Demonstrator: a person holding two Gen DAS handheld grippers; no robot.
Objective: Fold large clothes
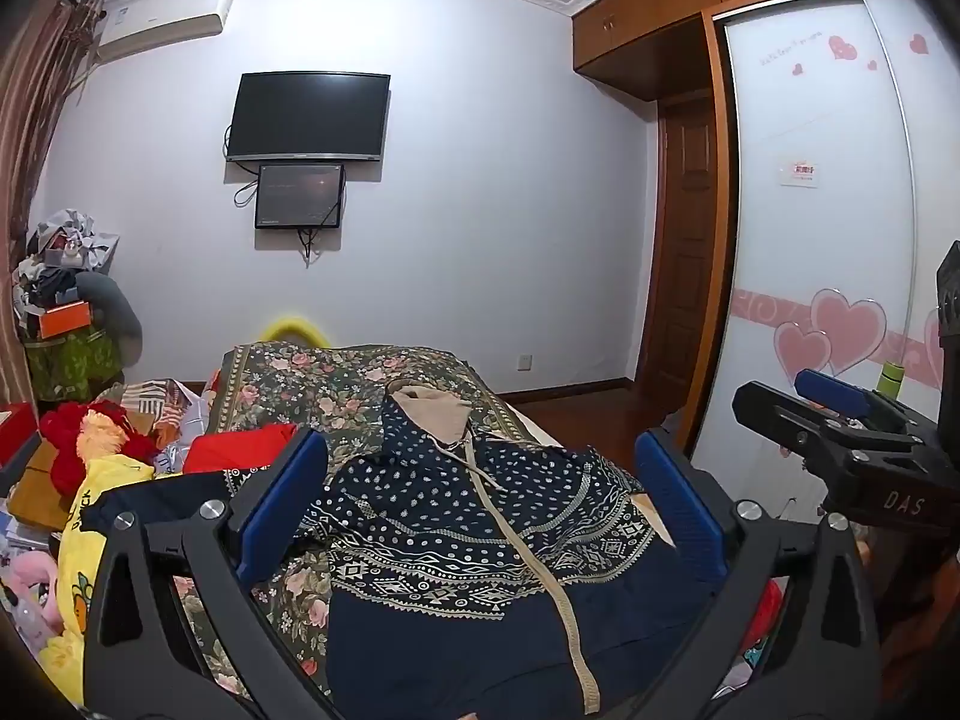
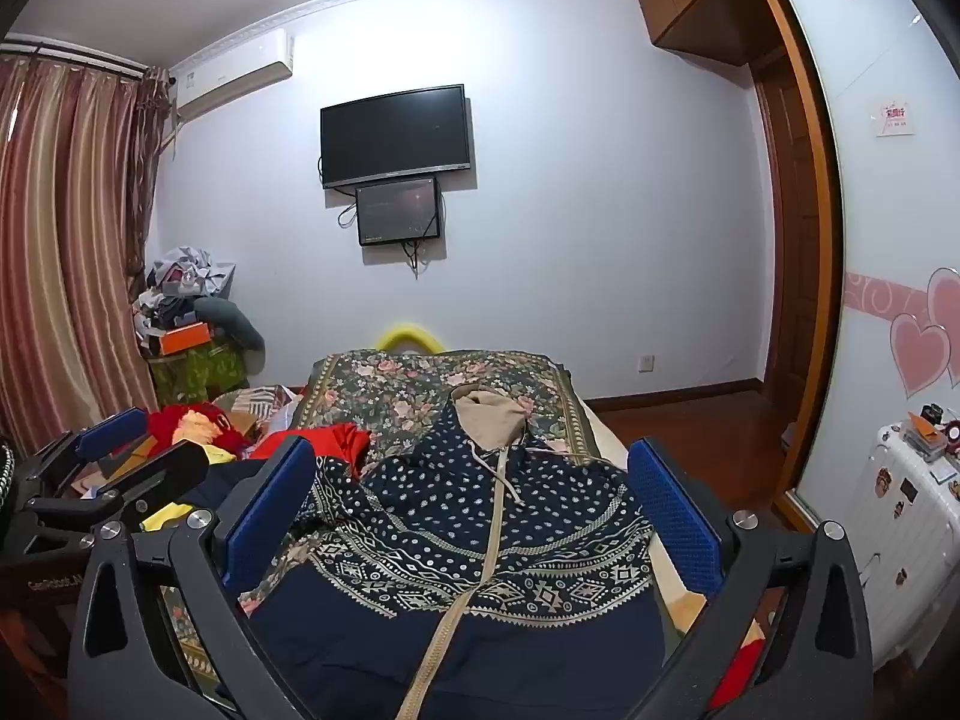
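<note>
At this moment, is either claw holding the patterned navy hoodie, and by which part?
Nothing is held. The left claw and right claw both stand wide open above the navy patterned zip hoodie, which lies on the floral bedspread.

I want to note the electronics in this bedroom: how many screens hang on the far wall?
2. A large black TV is mounted high on the wall, and a smaller screen hangs directly below it, with cables dangling. None appear hidden.

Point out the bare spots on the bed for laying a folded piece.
Free: floral bedspread beyond the hoodie, up to the far edge. Crowded: red garment and clothes pile along its left side.
</note>
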